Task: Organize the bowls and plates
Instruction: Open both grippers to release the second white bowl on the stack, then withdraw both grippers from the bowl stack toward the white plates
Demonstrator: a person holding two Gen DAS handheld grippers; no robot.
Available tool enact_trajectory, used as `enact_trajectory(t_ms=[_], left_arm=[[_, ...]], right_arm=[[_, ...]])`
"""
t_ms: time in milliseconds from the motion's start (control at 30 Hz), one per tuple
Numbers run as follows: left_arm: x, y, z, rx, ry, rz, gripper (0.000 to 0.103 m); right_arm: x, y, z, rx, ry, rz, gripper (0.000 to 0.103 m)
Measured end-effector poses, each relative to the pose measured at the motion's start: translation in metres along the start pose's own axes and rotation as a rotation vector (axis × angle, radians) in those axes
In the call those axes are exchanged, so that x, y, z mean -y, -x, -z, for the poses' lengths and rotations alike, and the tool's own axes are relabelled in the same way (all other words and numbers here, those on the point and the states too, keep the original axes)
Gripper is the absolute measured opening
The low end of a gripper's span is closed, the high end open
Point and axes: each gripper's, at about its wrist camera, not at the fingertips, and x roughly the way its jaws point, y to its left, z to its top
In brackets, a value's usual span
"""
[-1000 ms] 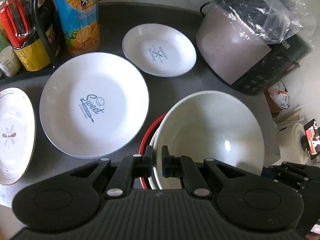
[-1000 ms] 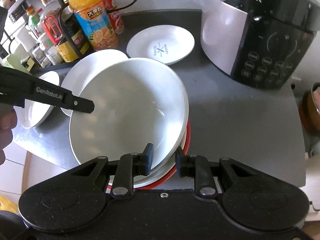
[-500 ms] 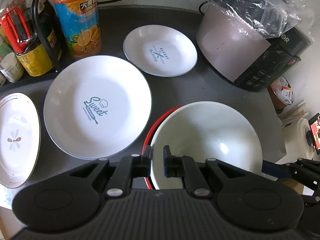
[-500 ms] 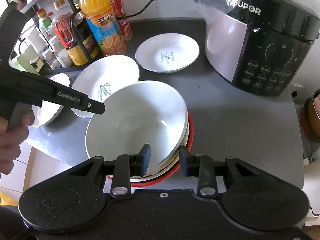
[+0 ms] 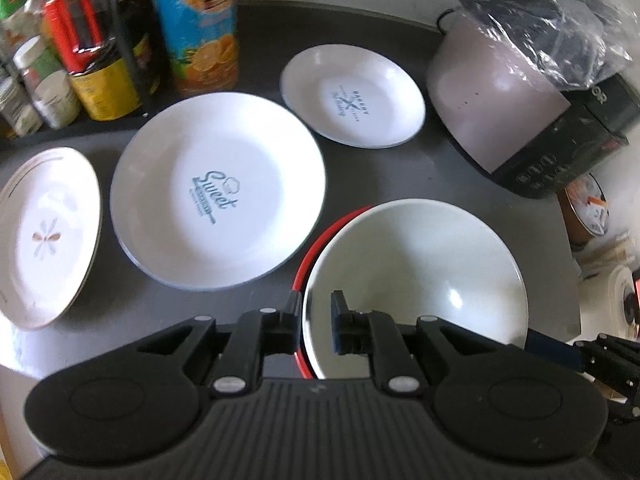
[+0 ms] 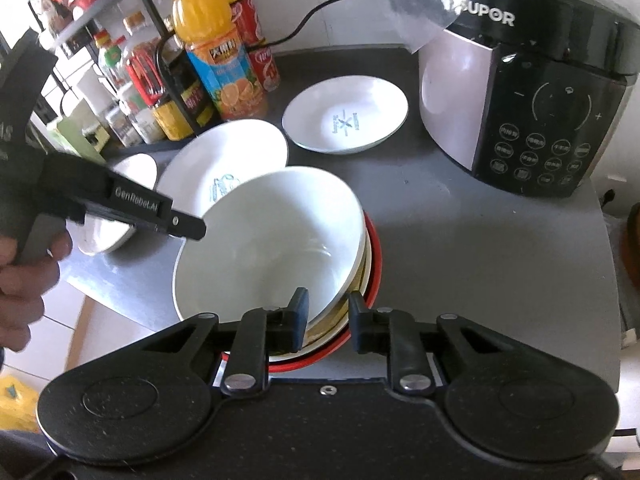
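Left claw (image 5: 316, 322) straddles the near-left rim of the white bowl (image 5: 416, 280), fingers parted with visible gaps each side — released, not pinching. Right claw (image 6: 326, 320) likewise spread wide around the opposite rim of the bowl (image 6: 272, 240), one finger inside, one outside, no squeeze visible. Bowl sits tilted on top of a nested stack, with a red bowl (image 6: 374, 256) at the bottom, on the dark bench (image 6: 480, 248) near its front edge. Just left of the stack: big plate (image 5: 218, 196) marked "Sweet", flat on the bench, and beyond it a flower plate (image 5: 46, 232) at the bench's left edge. Small plate (image 5: 352, 96) lies further back, near the rice cooker (image 6: 520, 92). Juice bottle (image 6: 216, 48) and jars stand at back left. From the right wrist view the left claw's arm (image 6: 120, 200) reaches across to the bowl's rim — the hand (image 6: 24, 280) gripping it.
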Motion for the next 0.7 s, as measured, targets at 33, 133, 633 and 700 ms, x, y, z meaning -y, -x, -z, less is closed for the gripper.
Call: enact_trajectory(t_ms=[33,133,633,700], left_arm=[[0.0,0.003,0.001,0.001,0.006,-0.006,0.014],[0.0,0.013,0.003,0.015,0.017,-0.01,0.03],[-0.043,0.063,-0.008,0.21,-0.025,-0.02,0.079],[-0.055,0.069,-0.009,0.238,-0.026,-0.013,0.08]], right_arm=[[0.002,0.002,-0.001,0.001,-0.003,-0.006,0.023],[0.003,0.009,-0.006,0.018,0.019,-0.01,0.03],[-0.036,0.016,-0.023,0.132,-0.036,0.052,0.083],[-0.045,0.014,-0.023,0.143,-0.061,0.055,0.089]])
